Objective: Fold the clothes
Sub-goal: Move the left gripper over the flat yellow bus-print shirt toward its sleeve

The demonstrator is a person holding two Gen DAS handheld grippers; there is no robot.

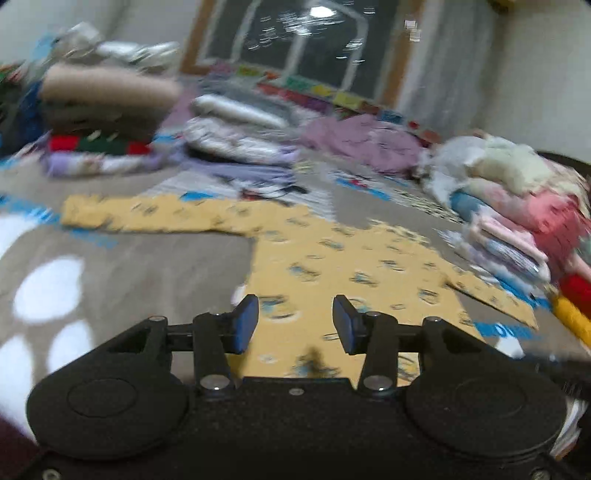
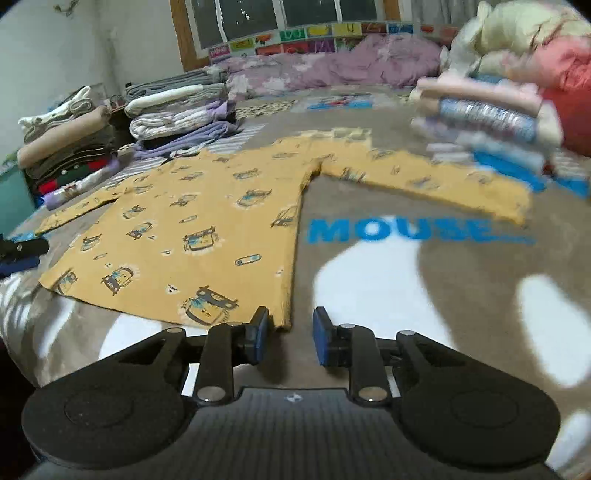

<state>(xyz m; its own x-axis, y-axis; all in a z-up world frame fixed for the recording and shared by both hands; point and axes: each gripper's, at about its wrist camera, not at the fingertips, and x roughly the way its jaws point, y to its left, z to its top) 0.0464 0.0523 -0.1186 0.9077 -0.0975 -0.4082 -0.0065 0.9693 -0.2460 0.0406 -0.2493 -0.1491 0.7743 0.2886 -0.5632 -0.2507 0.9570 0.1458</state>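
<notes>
The left gripper is held low over the bed, its fingers spread apart with nothing between them; the hem area of the yellow shirt is seen through the gap. The right gripper is likewise held low with its pads parted and empty. Its left pad is positioned at the lower right corner of the yellow shirt, though contact cannot be confirmed.

The work surface is formed by a grey-brown blanket printed with white patches and the blue word "MOUSE". In the right wrist view, folded stacks are located at 10 o'clock, a lilac quilt at 12 o'clock below a dark window, and a further stack of folded clothes at 2 o'clock, blurred. The left gripper's tip is visible at 9 o'clock, beside the shirt's edge. No object is placed between either gripper and the shirt.

The shirt is laid flat on the blanket, both long sleeves stretched outward, unfolded. Its fabric is mustard yellow with small printed car and bus figures. The left wrist view is motion-blurred
</notes>
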